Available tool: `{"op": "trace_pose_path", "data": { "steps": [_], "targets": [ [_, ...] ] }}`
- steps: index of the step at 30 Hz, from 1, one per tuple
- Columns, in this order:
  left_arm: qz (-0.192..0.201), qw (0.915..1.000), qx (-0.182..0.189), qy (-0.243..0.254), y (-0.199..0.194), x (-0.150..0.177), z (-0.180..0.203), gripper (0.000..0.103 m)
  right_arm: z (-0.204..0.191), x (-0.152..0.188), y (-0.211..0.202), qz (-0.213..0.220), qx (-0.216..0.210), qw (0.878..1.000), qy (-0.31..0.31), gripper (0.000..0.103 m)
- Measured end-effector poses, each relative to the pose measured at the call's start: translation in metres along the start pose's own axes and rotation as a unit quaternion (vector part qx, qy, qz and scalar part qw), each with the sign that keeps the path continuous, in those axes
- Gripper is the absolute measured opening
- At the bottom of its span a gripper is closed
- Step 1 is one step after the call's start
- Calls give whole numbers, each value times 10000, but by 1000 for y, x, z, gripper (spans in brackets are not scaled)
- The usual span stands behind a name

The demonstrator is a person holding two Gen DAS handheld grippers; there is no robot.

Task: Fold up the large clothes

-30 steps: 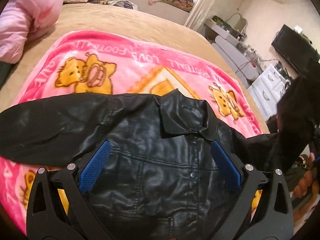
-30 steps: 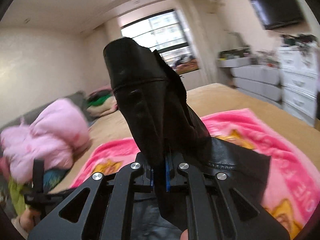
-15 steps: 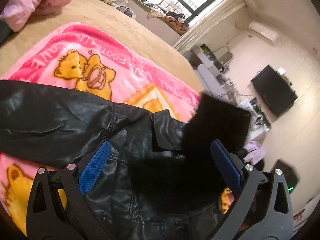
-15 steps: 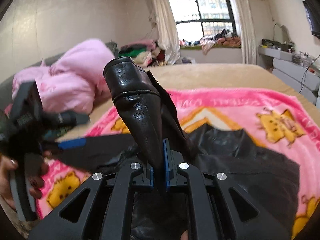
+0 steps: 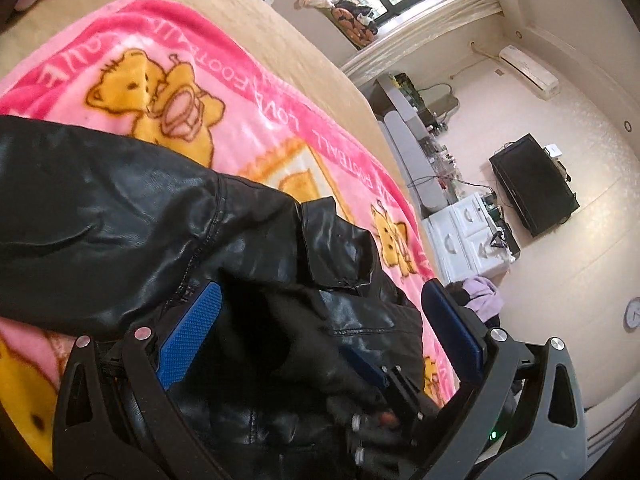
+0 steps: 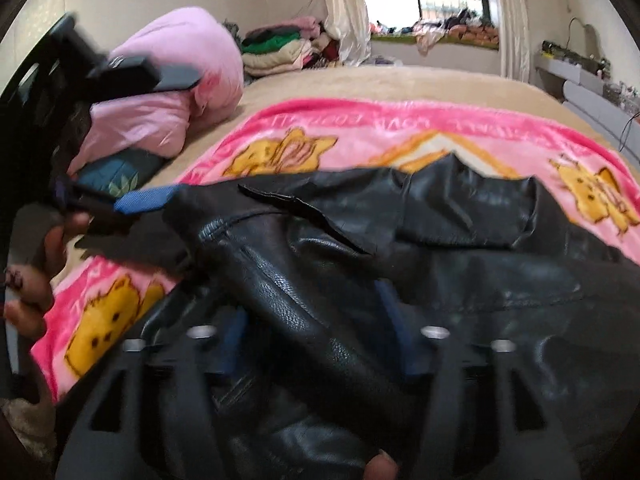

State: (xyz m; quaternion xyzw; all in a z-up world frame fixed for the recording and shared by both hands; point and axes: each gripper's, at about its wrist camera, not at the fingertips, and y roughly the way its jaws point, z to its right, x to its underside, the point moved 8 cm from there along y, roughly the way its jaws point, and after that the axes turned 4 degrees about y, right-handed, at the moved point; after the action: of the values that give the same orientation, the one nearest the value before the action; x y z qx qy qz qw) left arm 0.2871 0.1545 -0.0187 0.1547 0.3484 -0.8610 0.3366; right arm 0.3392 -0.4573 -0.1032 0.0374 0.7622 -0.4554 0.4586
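Observation:
A black leather jacket (image 5: 120,216) lies front up on a pink teddy-bear blanket (image 5: 248,92), collar (image 6: 468,200) toward the window. One sleeve (image 6: 312,320) lies folded across the jacket's chest. My right gripper (image 6: 320,332) straddles that sleeve with its jaws opening; the blue pads stand apart from the leather on both sides. It also shows low in the left wrist view as the right gripper (image 5: 384,384). My left gripper (image 5: 320,332) hovers open over the jacket's shoulder and chest, nothing between its pads. Its blue-padded finger (image 6: 144,200) shows at the left beside a hand (image 6: 44,248).
The blanket lies on a tan bed (image 6: 400,84). A pink duvet bundle (image 6: 172,92) and stacked folded clothes (image 6: 280,52) sit at the bed's far left. White drawers (image 5: 468,236) and a black TV (image 5: 532,184) stand beyond the bed's right edge.
My right gripper has swung the sleeve down from upright onto the jacket's front, and its jaws have parted from it. My left gripper has sunk closer to the jacket and rolled.

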Motion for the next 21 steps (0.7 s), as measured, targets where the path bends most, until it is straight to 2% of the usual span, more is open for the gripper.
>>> {"op": "trace_pose_path", "data": {
  "steps": [1,2,3,7,10,11,12,14,15,17,19,21],
  "targets": [
    [-81,10000,-20,12,5,1,-2,94,-3,3,-2,-30,-36,10000,-24,75],
    [-181,9997,-140,20,11,4,-6,94,-4,5,-4,-62,-59,10000,-41,87],
    [-240,9994,-233,16,16,6,-9,94,-7,7,-11,-51,-143,9999,-25,90],
    [-787,9950,-615,-88,43,27,-26,94,-7,6,-42,179,-489,9985,135,92],
    [-1000,9896,-1031,-37,55,41,-39,94,9,5,-61,298,-374,9986,229,91],
    [-988,9889,-1110,-16,58,44,-41,90,15,5,-65,303,-309,9987,253,87],
    [-963,9889,-1136,7,59,45,-42,85,23,6,-70,324,-210,9989,281,84],
    [-971,9879,-1195,163,62,47,-40,39,39,7,-75,306,-9,9989,355,69],
    [-990,9866,-1269,267,64,47,-38,38,49,8,-79,292,117,9986,421,65],
    [-865,9861,-1291,594,60,46,-26,24,68,9,-87,306,366,9969,618,50],
    [-771,9885,-1058,756,53,43,-9,18,90,13,-101,421,529,9934,931,43],
    [-549,9890,-931,1014,40,36,12,17,113,16,-118,560,671,9880,1271,41]
  ]
}}
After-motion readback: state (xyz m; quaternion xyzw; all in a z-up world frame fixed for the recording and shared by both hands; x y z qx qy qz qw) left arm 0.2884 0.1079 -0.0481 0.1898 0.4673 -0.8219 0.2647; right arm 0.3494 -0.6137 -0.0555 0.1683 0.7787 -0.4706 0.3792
